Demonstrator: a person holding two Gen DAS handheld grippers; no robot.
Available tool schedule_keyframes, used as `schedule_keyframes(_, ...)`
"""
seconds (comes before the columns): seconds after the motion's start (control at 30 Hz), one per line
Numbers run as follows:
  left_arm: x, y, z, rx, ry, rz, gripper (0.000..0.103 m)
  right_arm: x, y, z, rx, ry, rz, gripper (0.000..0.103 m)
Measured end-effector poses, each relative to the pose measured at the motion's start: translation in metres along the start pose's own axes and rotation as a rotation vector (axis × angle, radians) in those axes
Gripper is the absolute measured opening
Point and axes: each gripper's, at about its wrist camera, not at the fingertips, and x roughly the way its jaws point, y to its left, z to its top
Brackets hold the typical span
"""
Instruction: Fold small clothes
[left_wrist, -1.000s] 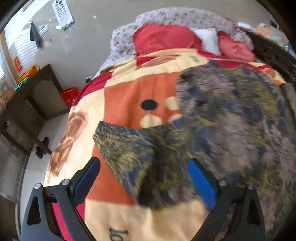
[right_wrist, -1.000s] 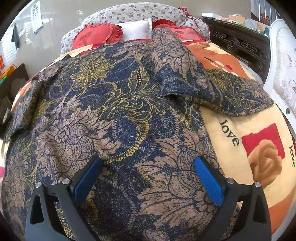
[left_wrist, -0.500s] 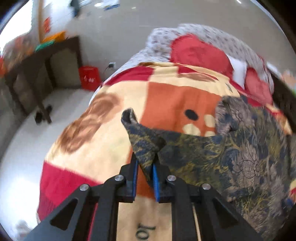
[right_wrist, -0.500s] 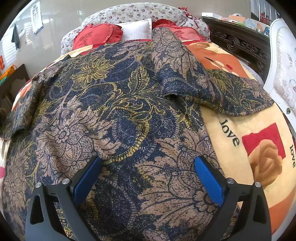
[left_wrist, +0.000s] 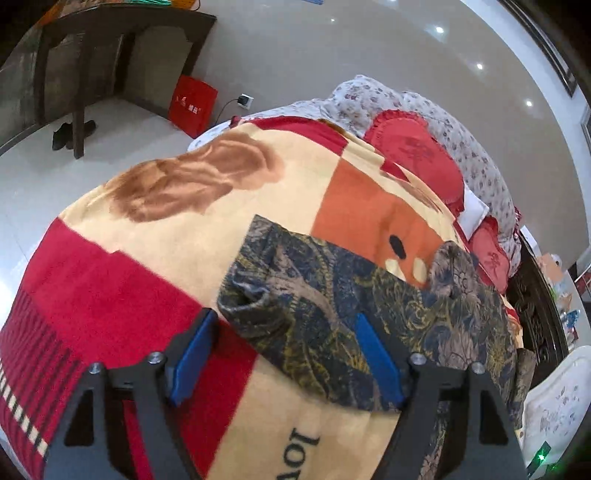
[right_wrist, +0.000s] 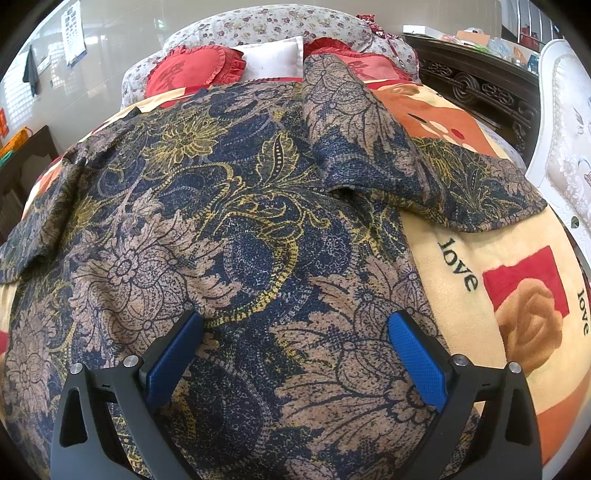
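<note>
A dark blue, tan and yellow floral garment lies spread over the plush blanket on a bed. In the left wrist view its left sleeve stretches out flat on the blanket, cuff end toward me. My left gripper hovers over that cuff with its jaws opening; the cloth lies between the fingers, and the pads do not press on it. My right gripper stands open just above the garment's lower body. The right sleeve is folded across the chest.
Red cushions and a white pillow sit at the bed's head. Left of the bed are a dark table, a red bag and shoes on the pale floor. Dark carved furniture and a white chair stand to the right.
My left gripper closed on the sleeve cuff, drew it out to the left while rolling, then let go; its jaws now stand apart. The right gripper has stayed still.
</note>
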Motion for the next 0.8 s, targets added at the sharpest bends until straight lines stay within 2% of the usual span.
schedule_keyframes(0.03, 0.001, 0.0, 0.0, -0.006, 0.005, 0.014, 0.063, 0.0, 0.0, 0.0, 0.0, 0.004, -0.001, 0.103)
schedule_keyframes(0.07, 0.0, 0.001, 0.001, -0.011, 0.008, 0.029, 0.035, 0.0, 0.0, 0.0, 0.0, 0.003, -0.001, 0.103)
schedule_keyframes(0.1, 0.001, 0.001, 0.003, -0.022, 0.012, 0.046, 0.023, 0.0, 0.0, 0.0, 0.0, 0.003, -0.001, 0.103)
schedule_keyframes(0.17, -0.005, 0.008, 0.005, -0.069, 0.0, 0.048, 0.01, 0.0, 0.0, 0.0, -0.001, 0.003, -0.002, 0.103)
schedule_keyframes(0.3, -0.027, 0.005, 0.013, -0.089, -0.082, 0.122, 0.005, 0.0, 0.0, 0.0, 0.0, 0.002, -0.001, 0.103)
schedule_keyframes(0.37, -0.048, 0.003, 0.024, -0.11, -0.161, 0.144, 0.005, 0.0, 0.0, 0.0, 0.0, 0.001, -0.001, 0.103)
schedule_keyframes(0.5, -0.109, 0.003, 0.068, -0.14, -0.371, 0.199, 0.004, 0.001, 0.0, 0.0, 0.001, 0.002, 0.001, 0.103)
schedule_keyframes(0.57, -0.135, 0.004, 0.089, -0.134, -0.437, 0.219, 0.004, 0.001, 0.0, 0.0, 0.005, 0.008, 0.004, 0.103)
schedule_keyframes(0.67, -0.163, 0.007, 0.109, -0.115, -0.492, 0.249, 0.004, 0.0, 0.0, -0.001, 0.007, 0.015, 0.004, 0.103)
schedule_keyframes(0.8, -0.173, 0.011, 0.111, -0.087, -0.492, 0.265, 0.004, 0.001, 0.0, 0.002, 0.009, 0.049, 0.001, 0.103)
